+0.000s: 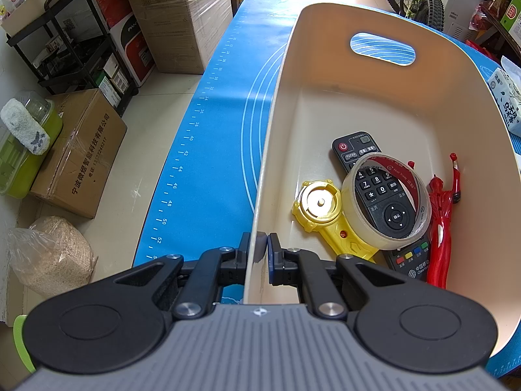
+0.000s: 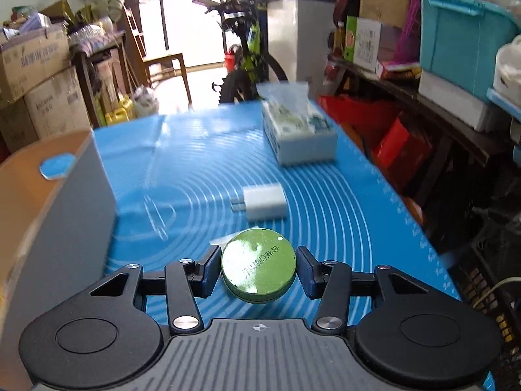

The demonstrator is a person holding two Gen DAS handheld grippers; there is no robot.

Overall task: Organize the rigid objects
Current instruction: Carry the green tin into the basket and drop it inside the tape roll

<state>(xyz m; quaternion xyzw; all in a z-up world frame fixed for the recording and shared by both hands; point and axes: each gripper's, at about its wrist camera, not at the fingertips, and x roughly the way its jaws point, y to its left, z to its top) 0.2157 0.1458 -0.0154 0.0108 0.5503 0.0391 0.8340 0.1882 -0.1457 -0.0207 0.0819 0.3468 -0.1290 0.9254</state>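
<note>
My left gripper (image 1: pixel 259 247) is shut on the near left wall of a cream plastic bin (image 1: pixel 374 110) that stands on the blue mat. Inside the bin lie a black remote (image 1: pixel 381 195), a roll of clear tape (image 1: pixel 386 202) on top of it, a yellow toy (image 1: pixel 325 215) and a red figure (image 1: pixel 443 215). My right gripper (image 2: pixel 258 268) is shut on a round green tin (image 2: pixel 259 265), held just above the mat. A white charger plug (image 2: pixel 263 205) lies on the mat beyond the tin. The bin's grey outer wall (image 2: pixel 81 211) is at the left of the right wrist view.
A tissue box (image 2: pixel 298 133) stands on the blue mat (image 2: pixel 342 211) farther back, also at the right edge of the left wrist view (image 1: pixel 508 104). Cardboard boxes (image 1: pixel 81 153), a black rack and a bag sit on the floor left of the table. Shelves and a bicycle stand behind.
</note>
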